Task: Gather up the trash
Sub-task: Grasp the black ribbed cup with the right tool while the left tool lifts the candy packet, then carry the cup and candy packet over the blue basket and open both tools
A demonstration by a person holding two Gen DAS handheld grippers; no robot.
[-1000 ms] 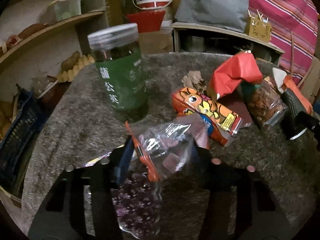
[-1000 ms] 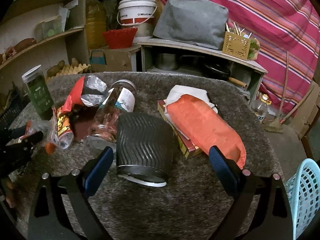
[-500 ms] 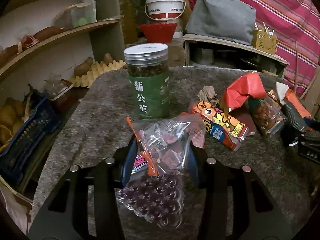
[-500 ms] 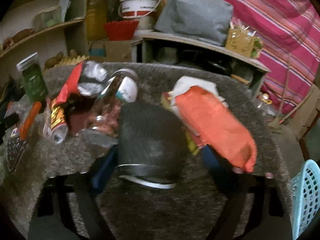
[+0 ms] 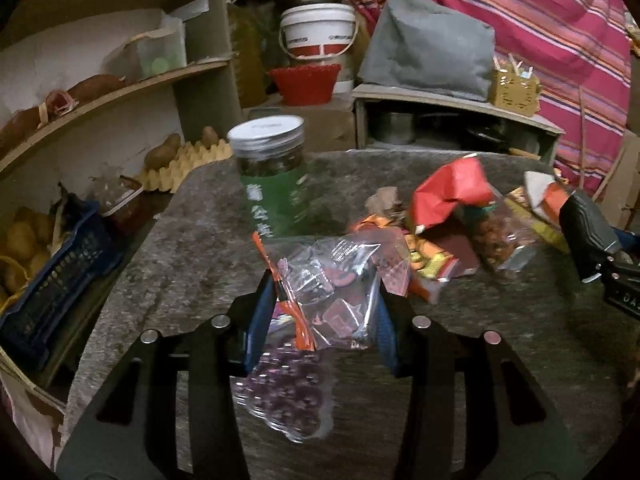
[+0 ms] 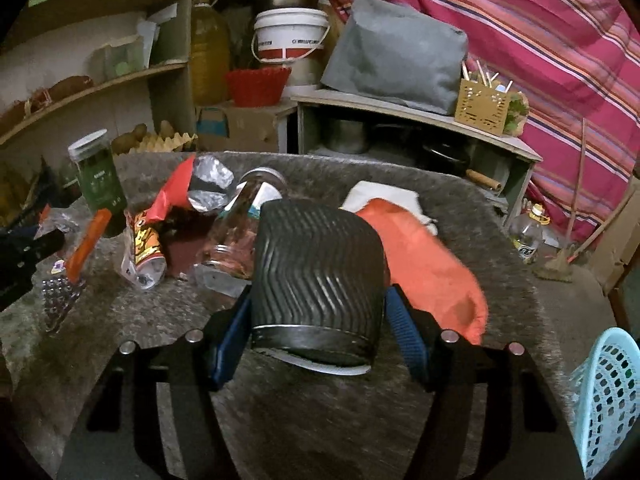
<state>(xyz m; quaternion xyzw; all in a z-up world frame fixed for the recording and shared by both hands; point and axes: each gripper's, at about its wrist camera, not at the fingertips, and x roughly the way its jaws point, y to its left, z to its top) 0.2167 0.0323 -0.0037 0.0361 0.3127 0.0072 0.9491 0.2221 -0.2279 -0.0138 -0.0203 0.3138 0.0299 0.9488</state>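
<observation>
The left tool (image 5: 320,312), angled downward, is clenched on a clear plastic bag (image 5: 328,280) above the grey table (image 5: 180,248). The right tool (image 6: 316,312), tilted likewise, is closing around a black ribbed cup (image 6: 316,276) beside an orange bag (image 6: 428,268).
</observation>
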